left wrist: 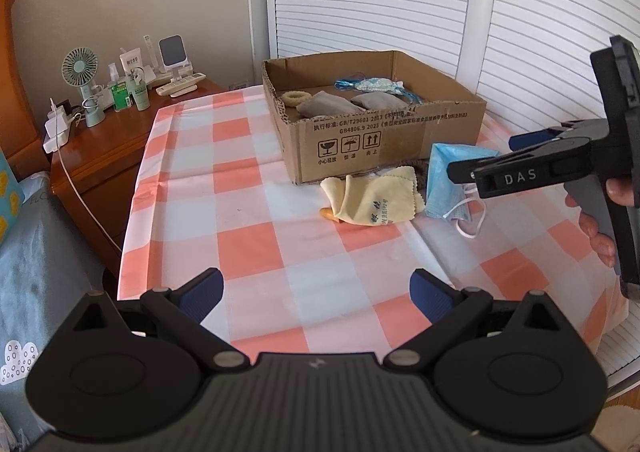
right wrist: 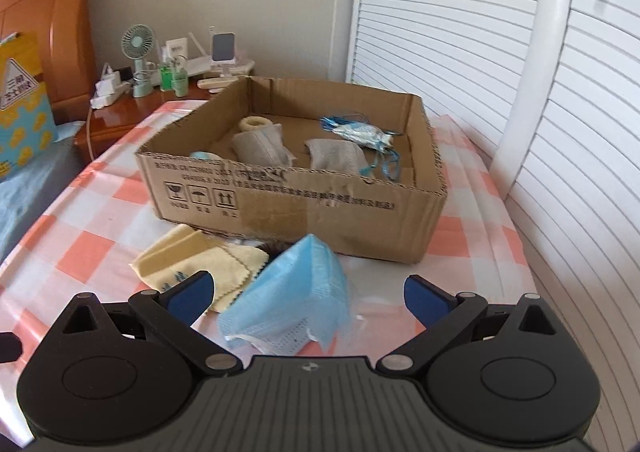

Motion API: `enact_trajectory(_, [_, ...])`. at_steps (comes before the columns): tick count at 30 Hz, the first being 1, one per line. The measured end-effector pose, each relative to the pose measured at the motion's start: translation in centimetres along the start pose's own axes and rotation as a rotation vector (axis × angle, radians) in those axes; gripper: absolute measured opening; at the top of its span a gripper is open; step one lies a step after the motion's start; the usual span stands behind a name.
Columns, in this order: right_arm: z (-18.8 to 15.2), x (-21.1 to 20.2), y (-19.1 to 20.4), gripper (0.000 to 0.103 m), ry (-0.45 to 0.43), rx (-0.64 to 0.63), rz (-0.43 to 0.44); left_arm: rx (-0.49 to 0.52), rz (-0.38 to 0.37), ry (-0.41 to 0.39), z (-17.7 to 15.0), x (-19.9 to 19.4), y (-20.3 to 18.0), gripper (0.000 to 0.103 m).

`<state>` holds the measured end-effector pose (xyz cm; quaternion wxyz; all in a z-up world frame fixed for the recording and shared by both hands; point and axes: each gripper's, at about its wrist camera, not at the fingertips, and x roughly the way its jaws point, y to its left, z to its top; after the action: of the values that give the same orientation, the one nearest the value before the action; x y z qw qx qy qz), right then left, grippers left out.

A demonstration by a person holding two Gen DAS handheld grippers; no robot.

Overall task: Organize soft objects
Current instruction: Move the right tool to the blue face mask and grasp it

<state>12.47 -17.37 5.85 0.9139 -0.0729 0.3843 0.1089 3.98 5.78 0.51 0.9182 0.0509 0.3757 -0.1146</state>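
We hold the right claw (right wrist: 306, 290) spread wide and empty just over the blue face mask (right wrist: 288, 304), which lies crumpled on the checked table (left wrist: 248, 244) in front of the cardboard box (right wrist: 320, 200), beside a yellow cloth (right wrist: 200, 256). The mask looks light, limp and easily dragged, so we judge the best hold is a pinch on its raised folded ridge, not the thin ear loops, which would likely slip or stretch. Our left claw (left wrist: 316, 294) is likewise released, hovering well back over bare table.
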Motion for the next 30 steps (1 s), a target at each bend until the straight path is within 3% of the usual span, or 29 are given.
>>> enact_trajectory(4, [0.4, 1.3, 1.1, 0.099, 0.021, -0.023, 0.03, 0.002, 0.003, 0.004, 0.0, 0.1, -0.1, 0.099])
enact_trajectory(8, [0.1, 2.4, 2.0, 0.088, 0.06, -0.031, 0.07, -0.004, 0.01, 0.012, -0.1, 0.3, 0.0, 0.099])
enact_trajectory(13, [-0.5, 3.3, 2.4, 0.083, 0.085, -0.021, 0.091, -0.014, 0.011, 0.027, -0.2, 0.8, 0.2, 0.099])
enact_trajectory(21, [-1.0, 4.4, 2.4, 0.072, 0.101, -0.028, 0.045, -0.012, 0.002, 0.042, -0.2, 1.4, 0.2, 0.099])
enact_trajectory(30, [-1.8, 3.5, 1.2, 0.051, 0.091, -0.037, -0.039, -0.005, -0.001, 0.054, -0.2, 2.0, 0.1, 0.099])
